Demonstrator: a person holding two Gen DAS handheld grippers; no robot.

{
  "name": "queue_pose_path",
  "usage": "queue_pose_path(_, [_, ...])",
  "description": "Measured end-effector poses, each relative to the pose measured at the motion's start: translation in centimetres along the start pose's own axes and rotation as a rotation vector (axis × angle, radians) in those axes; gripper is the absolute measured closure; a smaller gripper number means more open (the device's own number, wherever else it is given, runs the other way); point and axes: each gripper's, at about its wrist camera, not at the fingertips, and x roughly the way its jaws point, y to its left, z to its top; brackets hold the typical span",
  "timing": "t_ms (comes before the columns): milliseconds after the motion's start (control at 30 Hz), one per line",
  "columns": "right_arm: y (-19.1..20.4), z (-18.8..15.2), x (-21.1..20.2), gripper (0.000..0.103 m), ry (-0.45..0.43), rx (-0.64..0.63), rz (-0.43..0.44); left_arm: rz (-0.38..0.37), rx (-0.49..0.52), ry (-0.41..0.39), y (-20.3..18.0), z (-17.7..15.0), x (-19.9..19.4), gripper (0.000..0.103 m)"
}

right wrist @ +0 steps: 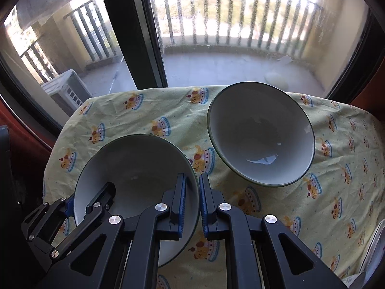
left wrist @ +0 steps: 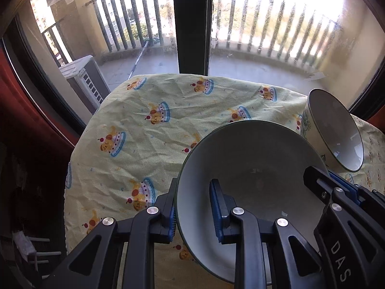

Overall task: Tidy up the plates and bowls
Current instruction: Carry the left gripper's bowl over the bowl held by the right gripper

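Two bowls show, both empty, with pale insides and dark green rims, both mouth-up and tilted in the fisheye views. The near bowl (right wrist: pixel 134 173) is gripped by both tongs: the left tongs (left wrist: pixel 192 207) are clamped on its left rim, one finger inside and one outside, and the right tongs (right wrist: pixel 192 200) pinch its right rim likewise. The far bowl (right wrist: pixel 261 134) stands on the bench (right wrist: pixel 336 168) ahead and right of the right tongs, apart from the near one.
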Motion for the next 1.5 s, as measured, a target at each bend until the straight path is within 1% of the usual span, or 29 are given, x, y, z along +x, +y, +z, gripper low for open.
queue_pose_path(200, [-1.2,-2.3,-1.6,0.089,0.012,0.006,0.000,-0.004,0.000,0.010,-1.2,-2.4,-1.6,0.080])
queue_pose_path(367, [-3.3,-4.5,-3.1,0.089,0.025,0.024,-0.010,-0.018,0.013,0.026,-3.2,-4.8,-2.9,0.080])
queue_pose_path(667, [-8.8,-8.3,-6.0,0.089,0.034,0.079,-0.036,-0.042,0.055,0.043,-8.0,-8.5,-5.1,0.080])
queue_pose_path(867, [-12.6,-10.7,-7.4,0.089,0.058,0.112,-0.028,-0.033,0.075,0.056,-11.2,-10.9,-6.5,0.080])
queue_pose_path(1000, [-14.9,-12.2,-8.1,0.089,0.077,0.124,-0.029,-0.033,0.068,0.072,-13.2,-12.4,-7.2,0.080])
queue_pose_path(1167, [-17.5,-13.0,-8.8,0.089,0.092,0.135,-0.016,-0.023,0.063,0.065,-15.5,-13.3,-8.1,0.080])
queue_pose_path(1500, [-21.3,-13.9,-11.8,0.089,0.044,0.111,0.008,-0.002,0.030,0.019,-19.0,-14.5,-11.2,0.080])
